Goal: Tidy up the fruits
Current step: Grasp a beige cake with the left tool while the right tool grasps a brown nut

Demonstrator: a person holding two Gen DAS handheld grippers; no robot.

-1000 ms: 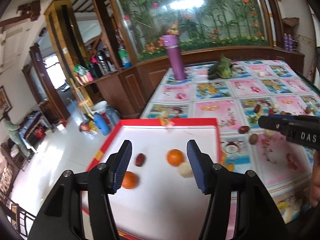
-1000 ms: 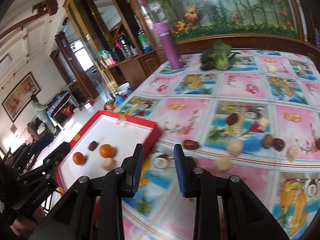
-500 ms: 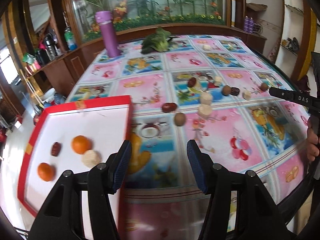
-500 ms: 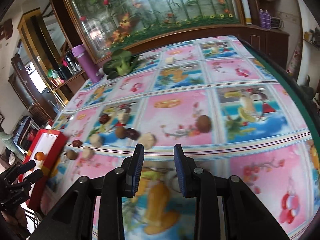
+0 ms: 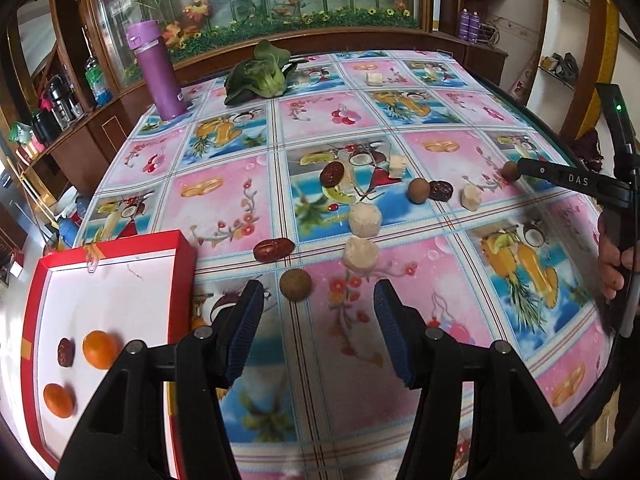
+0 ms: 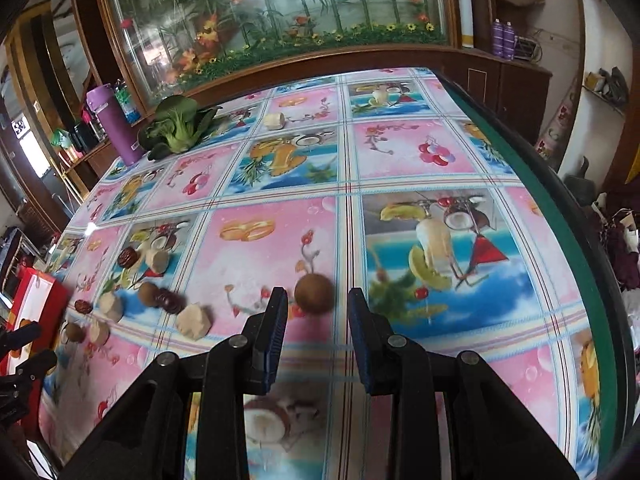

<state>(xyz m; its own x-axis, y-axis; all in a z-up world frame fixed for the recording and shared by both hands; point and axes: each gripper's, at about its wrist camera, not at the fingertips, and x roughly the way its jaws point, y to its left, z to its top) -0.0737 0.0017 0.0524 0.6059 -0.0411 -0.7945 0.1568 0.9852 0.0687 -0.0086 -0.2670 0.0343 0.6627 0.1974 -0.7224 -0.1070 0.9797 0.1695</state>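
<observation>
- Both cameras have swung off the red tray toward the scattered fruit since half a second ago.
- Left wrist view: left gripper [image 5: 318,306] hangs released, jaws wide and empty, over the fruit-print tablecloth [image 5: 224,204]. Just ahead sits a round brown fruit [image 5: 295,285], with a red date [image 5: 274,249] and two pale chunks [image 5: 360,254] beyond. Red tray [image 5: 120,276] lies at left, holding two oranges [image 5: 99,349] and a dark date [image 5: 65,352].
- Right wrist view: right gripper [image 6: 317,300] is parted and empty; a brown round fruit [image 6: 314,293] rests on the cloth just between its tips, contact unclear. More fruit clusters at left; bok choy [image 6: 176,128] and purple bottle [image 6: 114,124] stand far back.
</observation>
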